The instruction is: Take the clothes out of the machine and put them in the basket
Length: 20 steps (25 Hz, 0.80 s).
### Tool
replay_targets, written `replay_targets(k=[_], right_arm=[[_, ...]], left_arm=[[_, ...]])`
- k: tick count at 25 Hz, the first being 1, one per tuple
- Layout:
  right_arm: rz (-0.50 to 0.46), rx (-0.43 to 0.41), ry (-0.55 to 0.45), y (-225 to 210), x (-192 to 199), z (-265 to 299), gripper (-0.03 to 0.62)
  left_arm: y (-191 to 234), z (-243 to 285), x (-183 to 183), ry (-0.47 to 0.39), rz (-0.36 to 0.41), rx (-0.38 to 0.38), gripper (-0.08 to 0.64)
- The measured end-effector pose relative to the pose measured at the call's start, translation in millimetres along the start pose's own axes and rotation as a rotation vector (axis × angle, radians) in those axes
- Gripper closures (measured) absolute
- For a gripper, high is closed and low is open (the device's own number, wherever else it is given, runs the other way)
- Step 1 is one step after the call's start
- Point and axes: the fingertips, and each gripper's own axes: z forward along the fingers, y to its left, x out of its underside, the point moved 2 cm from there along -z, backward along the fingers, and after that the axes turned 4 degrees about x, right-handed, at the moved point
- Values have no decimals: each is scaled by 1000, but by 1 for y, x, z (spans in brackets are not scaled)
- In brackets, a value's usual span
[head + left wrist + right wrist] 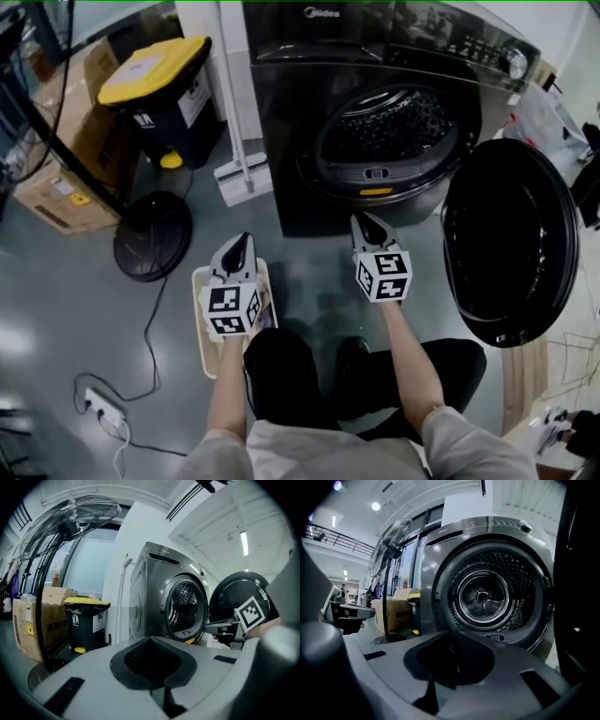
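The dark front-loading washing machine (375,56) stands ahead with its round door (511,244) swung open to the right. Its perforated drum (485,595) shows no clothes inside. A pale basket (201,314) sits on the floor under my left hand; something darker lies in it, mostly hidden by the marker cube. My left gripper (241,241) hovers over the basket, shut and holding nothing. My right gripper (360,221) is in front of the drum opening (398,127), jaws together and bare. The left gripper view shows the right gripper (220,625) beside the door.
A black bin with a yellow lid (159,94) and cardboard boxes (66,178) stand at the left. A fan's round base (153,236) and pole rise beside them. A white mop (239,178) leans by the machine. A power strip (103,405) and cable lie on the floor.
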Motion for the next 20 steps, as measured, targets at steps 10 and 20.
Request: replay_targets(k=[10,20], right_arm=[[3,76,-27,-49,-12,-33,568],[-12,77,-27,-44,-13,-32,569]], left_arm=[[-43,33,-15,-11,20,91,541],[-41,31,-18,-11,27,91,541]])
